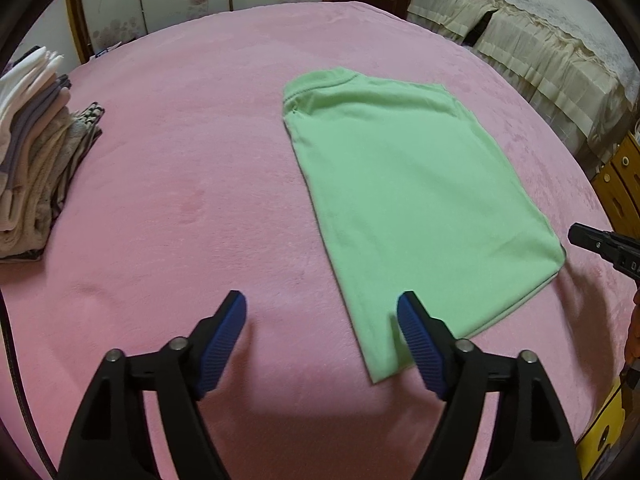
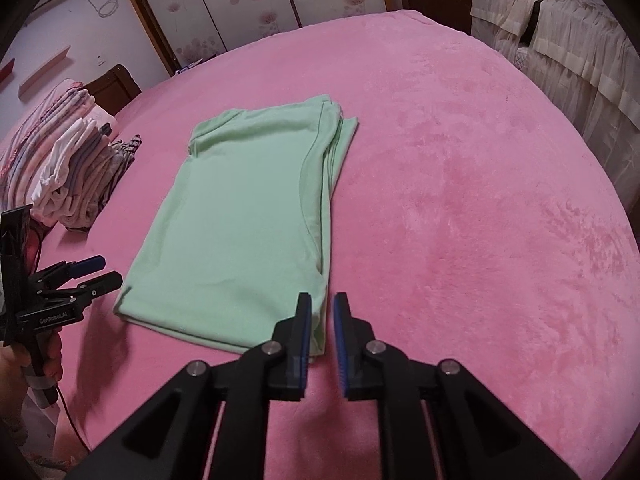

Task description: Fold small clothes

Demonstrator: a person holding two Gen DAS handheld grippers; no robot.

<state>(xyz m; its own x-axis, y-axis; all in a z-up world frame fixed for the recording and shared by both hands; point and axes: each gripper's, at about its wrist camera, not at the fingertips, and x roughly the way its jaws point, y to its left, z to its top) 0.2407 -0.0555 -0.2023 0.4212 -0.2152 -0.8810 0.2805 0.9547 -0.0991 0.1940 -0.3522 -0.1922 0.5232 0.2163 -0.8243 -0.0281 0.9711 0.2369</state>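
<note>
A light green T-shirt [image 1: 412, 196], folded lengthwise into a long rectangle, lies flat on the pink blanket [image 1: 200, 200]. My left gripper [image 1: 322, 308] is wide open and empty, its jaws straddling the shirt's near left corner just above the fabric. In the right wrist view the shirt [image 2: 240, 224] lies left of centre. My right gripper [image 2: 322, 312] is open with a narrow gap, empty, hovering at the shirt's near right corner. The left gripper also shows in the right wrist view [image 2: 94, 270], and the tip of the right gripper shows in the left wrist view [image 1: 600, 244].
A stack of folded clothes [image 1: 36, 160] stands at the left side of the bed, also in the right wrist view [image 2: 80, 176]. A cream-covered bed [image 1: 540, 40] and a yellow wooden drawer unit [image 1: 620, 184] stand to the right. Wardrobe doors [image 2: 240, 4] are behind.
</note>
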